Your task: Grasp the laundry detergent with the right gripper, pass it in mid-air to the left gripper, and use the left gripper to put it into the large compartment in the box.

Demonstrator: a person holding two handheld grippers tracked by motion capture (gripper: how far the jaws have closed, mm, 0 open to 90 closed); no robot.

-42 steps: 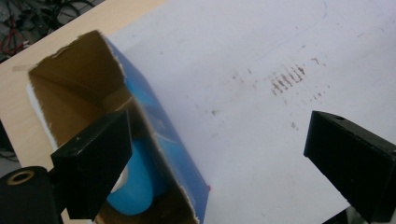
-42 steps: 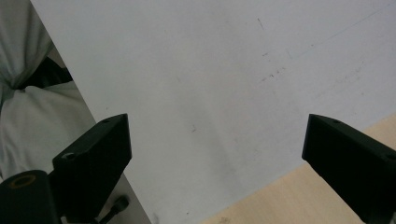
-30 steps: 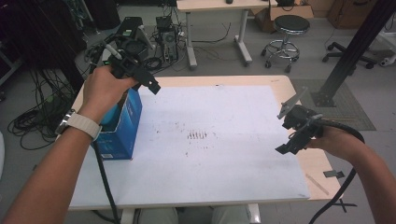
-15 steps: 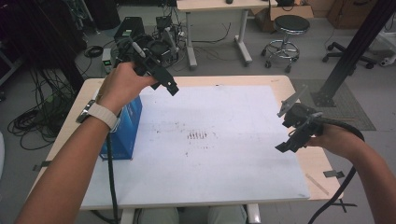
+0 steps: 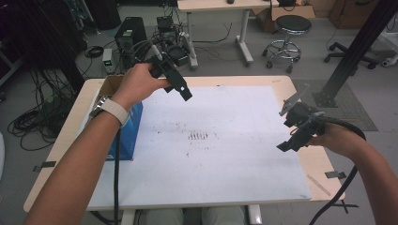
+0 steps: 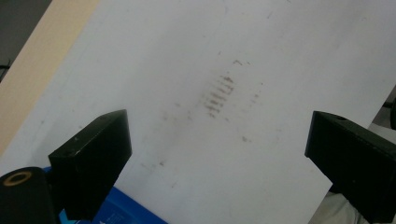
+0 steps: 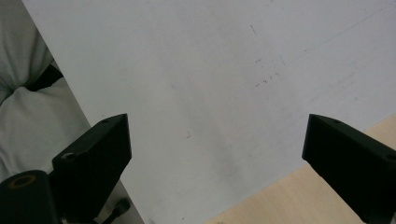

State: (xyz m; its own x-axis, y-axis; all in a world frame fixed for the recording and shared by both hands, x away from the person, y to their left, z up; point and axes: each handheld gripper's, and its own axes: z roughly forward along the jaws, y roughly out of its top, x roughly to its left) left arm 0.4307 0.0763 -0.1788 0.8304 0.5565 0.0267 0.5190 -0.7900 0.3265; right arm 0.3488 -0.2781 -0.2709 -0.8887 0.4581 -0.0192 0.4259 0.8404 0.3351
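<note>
A blue box (image 5: 130, 133) with an open cardboard top stands at the table's left side, partly behind the person's left forearm. My left gripper (image 5: 183, 91) is held in the air over the back left of the white board (image 5: 234, 159), to the right of the box. In the left gripper view its jaws (image 6: 219, 140) stand wide apart, open and empty, above dark smudges (image 6: 219, 95) and a corner of the blue box (image 6: 121, 212). My right gripper (image 5: 287, 133) hovers over the board's right edge; its jaws (image 7: 217, 140) are open with nothing between them.
The white board lies on a wooden table (image 5: 319, 164) with bits of tape near its edges. Behind the table are computer boxes and cables (image 5: 141, 37), a desk (image 5: 225, 7) and a stool (image 5: 286, 28). A black post (image 5: 352, 51) rises at the right.
My left gripper has lifted from over the blue box and swung right and back, over the board. The right gripper has stayed where it was.
</note>
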